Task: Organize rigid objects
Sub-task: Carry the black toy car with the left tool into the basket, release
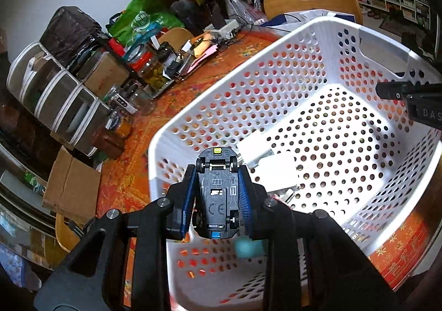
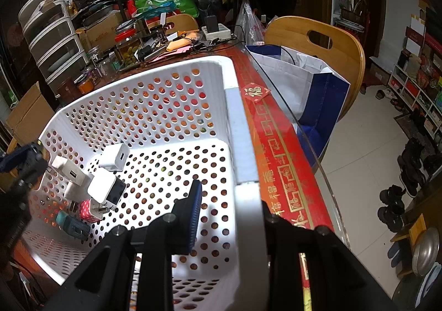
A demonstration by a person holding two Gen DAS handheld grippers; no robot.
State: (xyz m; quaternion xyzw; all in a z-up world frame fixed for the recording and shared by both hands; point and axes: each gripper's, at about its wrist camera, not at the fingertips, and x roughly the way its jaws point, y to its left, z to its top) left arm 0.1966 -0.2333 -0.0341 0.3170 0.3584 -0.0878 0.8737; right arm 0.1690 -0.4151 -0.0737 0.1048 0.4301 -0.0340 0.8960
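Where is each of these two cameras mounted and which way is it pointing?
Left wrist: sits on the left gripper, looking down its fingers into the white basket; its pads clamp an upside-down toy car.
Right wrist: sits on the right gripper, looking down along the basket's side wall, which its jaws grip; beyond lie the table edge and floor.
Shared: the basket, the white chargers inside it, and the wooden chair.

Left gripper (image 1: 216,172) fingers (image 1: 185,200) clamp toy car (image 1: 218,195) above basket (image 1: 317,23).
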